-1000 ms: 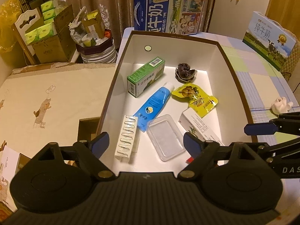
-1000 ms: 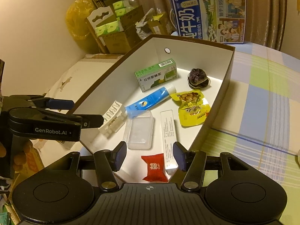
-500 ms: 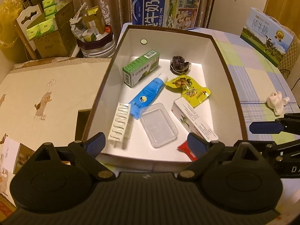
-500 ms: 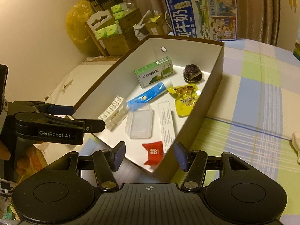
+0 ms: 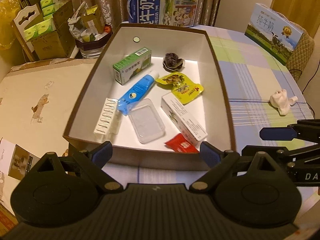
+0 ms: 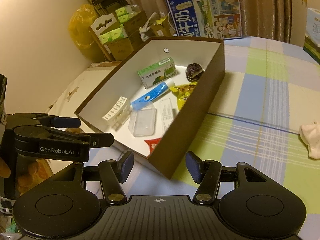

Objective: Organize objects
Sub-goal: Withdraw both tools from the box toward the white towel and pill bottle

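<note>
A brown box with a white inside [image 5: 226,92] stands on the checked tablecloth. In it lie a green carton [image 5: 132,66], a blue tube [image 5: 138,92], a yellow pouch [image 5: 182,88], a dark wrapped lump [image 5: 173,61], a long white carton [image 5: 183,118], a clear plastic case [image 5: 146,122], a white ribbed strip [image 5: 106,116] and a red sachet [image 5: 181,145]. My left gripper [image 5: 156,153] hovers open in front of the box's near wall, holding nothing. My right gripper [image 6: 159,167] stands half open by the box's near corner [image 6: 164,168], pads off it.
A white crumpled thing [image 5: 281,102] lies on the tablecloth [image 5: 250,70] right of the box. Two milk cartons [image 5: 164,2] [image 5: 274,32] stand at the back. Cardboard boxes with green packs [image 5: 46,32] and a cream surface [image 5: 40,92] are off to the left.
Both grippers have drawn back from over the box, so its near wall and corner now show in front of the fingers. The left jaws stand slightly wider.
</note>
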The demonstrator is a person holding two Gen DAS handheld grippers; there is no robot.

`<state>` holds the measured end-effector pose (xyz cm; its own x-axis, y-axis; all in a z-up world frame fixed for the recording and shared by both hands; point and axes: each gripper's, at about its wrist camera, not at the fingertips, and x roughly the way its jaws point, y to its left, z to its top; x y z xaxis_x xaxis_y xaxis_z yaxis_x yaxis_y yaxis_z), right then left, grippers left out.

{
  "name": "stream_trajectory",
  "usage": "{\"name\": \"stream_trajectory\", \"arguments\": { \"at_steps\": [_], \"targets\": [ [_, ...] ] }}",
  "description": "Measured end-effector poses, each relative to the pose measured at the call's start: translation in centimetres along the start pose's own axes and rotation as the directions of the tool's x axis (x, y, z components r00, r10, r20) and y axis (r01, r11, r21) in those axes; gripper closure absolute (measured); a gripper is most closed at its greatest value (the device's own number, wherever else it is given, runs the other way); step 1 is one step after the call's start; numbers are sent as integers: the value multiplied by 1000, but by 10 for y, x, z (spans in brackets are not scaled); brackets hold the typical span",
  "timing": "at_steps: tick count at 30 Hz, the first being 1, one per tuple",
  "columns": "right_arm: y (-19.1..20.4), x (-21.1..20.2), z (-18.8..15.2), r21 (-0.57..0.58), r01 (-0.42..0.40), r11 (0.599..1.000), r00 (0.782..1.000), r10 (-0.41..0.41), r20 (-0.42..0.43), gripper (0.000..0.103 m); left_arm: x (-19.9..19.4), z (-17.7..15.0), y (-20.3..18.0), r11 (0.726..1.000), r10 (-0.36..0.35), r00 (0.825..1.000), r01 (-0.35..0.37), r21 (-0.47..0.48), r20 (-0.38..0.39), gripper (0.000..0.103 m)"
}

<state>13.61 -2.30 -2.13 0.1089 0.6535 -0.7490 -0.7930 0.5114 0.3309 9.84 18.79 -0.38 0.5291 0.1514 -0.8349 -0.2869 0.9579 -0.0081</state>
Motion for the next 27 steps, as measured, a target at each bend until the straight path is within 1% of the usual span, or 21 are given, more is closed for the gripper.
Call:
{"name": "stream_trajectory", "arguments": {
  "at_steps": [10,15,21,27],
  "targets": [
    [-32,-28,-19,34,2,999,1000,-2,-11,48,-8,-10,-43,1000,-8,1000,8,14,-9,11],
    [-56,-45,-31,72,30,997,999,-29,-18,48,-8,-15,-70,999,-19,1000,20,26,-20,11],
    [-92,-69,-46,133,69,989,998,-67,-19,48,-4,-17,-109,996,-59,997,61,59,-43,11],
    [-127,-90,-59,204,108,973,994,-107,-15,48,2,-16,-153,988,-102,993,108,114,-54,11]
  ]
}}
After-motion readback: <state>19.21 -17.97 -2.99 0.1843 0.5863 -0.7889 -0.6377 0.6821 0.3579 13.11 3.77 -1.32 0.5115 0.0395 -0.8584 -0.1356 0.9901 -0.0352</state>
